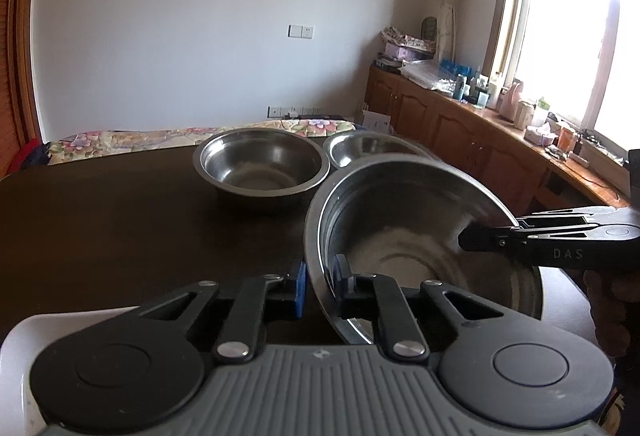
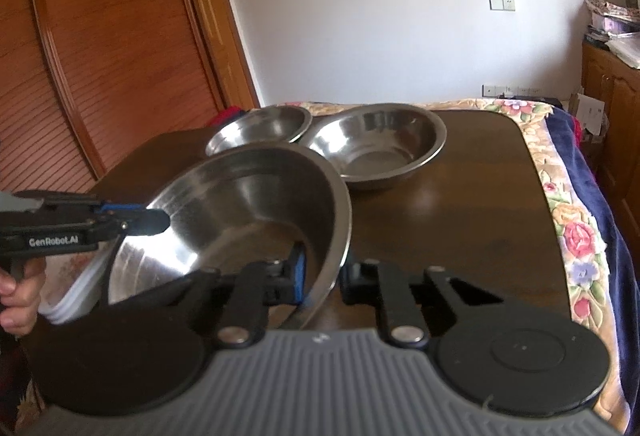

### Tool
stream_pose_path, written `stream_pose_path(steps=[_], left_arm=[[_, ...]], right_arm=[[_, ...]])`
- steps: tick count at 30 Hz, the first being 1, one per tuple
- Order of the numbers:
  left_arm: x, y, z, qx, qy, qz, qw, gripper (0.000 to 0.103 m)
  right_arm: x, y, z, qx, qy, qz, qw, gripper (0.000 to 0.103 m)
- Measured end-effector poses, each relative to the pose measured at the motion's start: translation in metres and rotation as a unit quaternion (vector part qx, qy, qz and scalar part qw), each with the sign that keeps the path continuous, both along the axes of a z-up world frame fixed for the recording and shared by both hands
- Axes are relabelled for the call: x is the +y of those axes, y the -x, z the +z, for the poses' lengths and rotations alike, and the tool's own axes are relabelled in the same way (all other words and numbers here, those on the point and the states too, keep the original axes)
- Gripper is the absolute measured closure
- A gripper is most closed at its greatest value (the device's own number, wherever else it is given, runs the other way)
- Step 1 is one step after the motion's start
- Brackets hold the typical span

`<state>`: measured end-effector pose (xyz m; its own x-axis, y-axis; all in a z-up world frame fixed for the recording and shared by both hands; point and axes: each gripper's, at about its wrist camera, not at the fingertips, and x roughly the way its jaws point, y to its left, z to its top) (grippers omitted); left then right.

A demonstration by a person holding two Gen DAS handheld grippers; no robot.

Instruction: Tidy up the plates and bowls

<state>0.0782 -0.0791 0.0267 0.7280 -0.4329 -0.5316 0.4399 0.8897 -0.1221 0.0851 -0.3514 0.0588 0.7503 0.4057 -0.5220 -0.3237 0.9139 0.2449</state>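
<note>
On the dark wooden worktop [image 1: 120, 220], near edge: large round stainless-steel bowl [image 1: 400, 236], tilted, rim clamped on opposite sides by left gripper [image 1: 320, 286] and right gripper [image 2: 322, 278], both clenched on it. Just behind, two more round stainless-steel bowls: a deeper one [image 1: 260, 164] and a smaller one [image 1: 360, 148], side by side, upright. Beyond, a floral bedspread [image 1: 160, 136].

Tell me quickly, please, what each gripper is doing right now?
Left gripper: shut on the near bowl's rim.
Right gripper: shut on the same bowl's opposite rim.
</note>
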Motion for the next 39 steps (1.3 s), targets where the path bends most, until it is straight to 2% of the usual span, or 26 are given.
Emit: stream_pose_path(steps=[8, 16, 39], left_arm=[[0.007, 0.024, 0.016, -0.023, 0.017, 0.001, 0.9996, 0.076], [0.014, 0.043, 0.023, -0.035, 0.016, 0.0, 0.9993, 0.076], [0.027, 0.053, -0.001, 0.002, 0.005, 0.014, 0.9999, 0.076]], right_arm=[[0.002, 0.016, 0.015, -0.024, -0.002, -0.013, 1.0, 0.088], [0.009, 0.033, 0.024, -0.039, 0.006, -0.014, 0.999, 0.088], [0.027, 0.047, 0.008, -0.014, 0.02, 0.002, 1.0, 0.087]])
